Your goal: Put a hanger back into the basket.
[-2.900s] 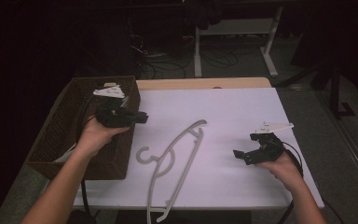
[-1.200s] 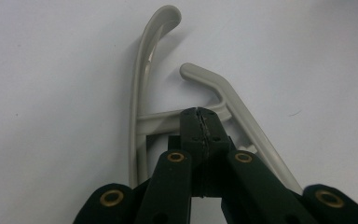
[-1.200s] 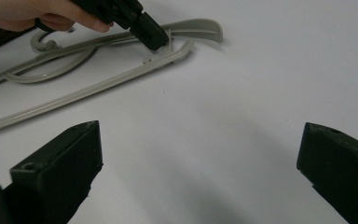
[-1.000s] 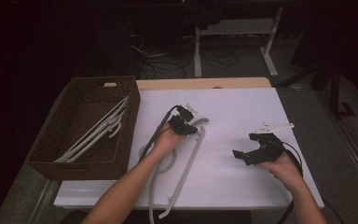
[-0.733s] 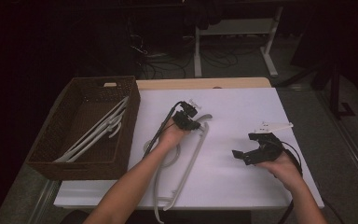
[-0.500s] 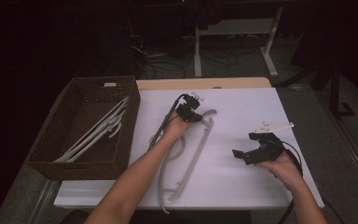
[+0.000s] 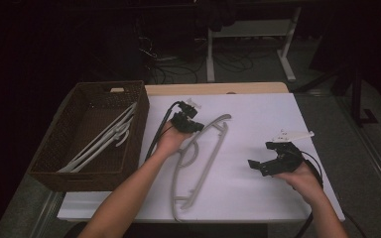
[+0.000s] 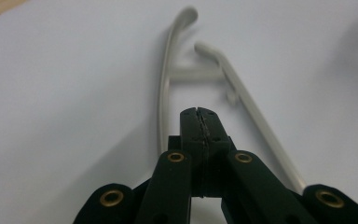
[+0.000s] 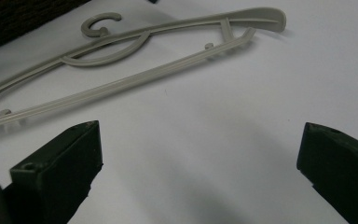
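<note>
Left tongs (image 7: pixel 187 122), clamped tight on nothing, slid farther up the hanger (image 7: pixel 198 163), which shifted mid-tabletop (image 7: pixel 258 114). Right tongs (image 7: pixel 269 159) gape wide. Basket (image 7: pixel 69 173) trip looks next.

1. A basket (image 7: pixel 64 148) sits at the worktop's (image 7: pixel 258 124) left edge, with hangers (image 7: pixel 101 141) lying inside it.
2. A lone hanger (image 7: pixel 203 158) lies mid-worktop, right of the basket.
3. The left claw (image 7: pixel 191 125) is over its upper end; the right claw (image 7: pixel 265 161) is well right.
</note>
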Demonstrator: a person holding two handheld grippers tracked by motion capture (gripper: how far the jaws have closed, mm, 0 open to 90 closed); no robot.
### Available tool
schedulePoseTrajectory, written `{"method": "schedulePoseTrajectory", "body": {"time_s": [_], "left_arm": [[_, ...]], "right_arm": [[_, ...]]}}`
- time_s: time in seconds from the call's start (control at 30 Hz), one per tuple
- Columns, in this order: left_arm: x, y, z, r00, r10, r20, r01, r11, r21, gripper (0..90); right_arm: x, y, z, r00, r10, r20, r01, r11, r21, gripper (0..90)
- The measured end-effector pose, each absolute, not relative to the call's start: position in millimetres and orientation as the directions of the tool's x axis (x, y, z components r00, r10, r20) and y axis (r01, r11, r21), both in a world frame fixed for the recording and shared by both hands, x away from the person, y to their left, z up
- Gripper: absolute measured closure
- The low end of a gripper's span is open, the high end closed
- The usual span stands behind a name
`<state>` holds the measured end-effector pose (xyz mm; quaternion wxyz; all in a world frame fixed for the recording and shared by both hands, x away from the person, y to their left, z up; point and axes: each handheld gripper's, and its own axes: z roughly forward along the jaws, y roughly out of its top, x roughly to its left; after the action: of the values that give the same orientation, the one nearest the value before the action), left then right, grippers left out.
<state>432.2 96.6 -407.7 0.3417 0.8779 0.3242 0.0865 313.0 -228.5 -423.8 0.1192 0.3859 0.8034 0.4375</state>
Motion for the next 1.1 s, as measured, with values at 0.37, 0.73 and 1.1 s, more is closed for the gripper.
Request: {"method": "schedulePoseTrajectory", "body": {"time_s": [0.37,0.73,1.1], "left_arm": [[361,149,-421,0.749,0.650,-0.125,0.553,-0.510,0.659,90.0],[314,165,-430,0.748,0.654,-0.109,0.557,-0.531,0.639,90.0],[285,177,-443,0.741,0.664,-0.100,0.582,-0.561,0.589,90.0]], "right_arm": [[314,-224,-427,-0.676,0.724,0.141,0.523,0.336,0.783,0.0],[313,-224,-428,-0.678,0.723,0.135,0.522,0.344,0.781,0.0],[313,-223,-428,-0.678,0.723,0.133,0.523,0.347,0.778,0.0]]}}
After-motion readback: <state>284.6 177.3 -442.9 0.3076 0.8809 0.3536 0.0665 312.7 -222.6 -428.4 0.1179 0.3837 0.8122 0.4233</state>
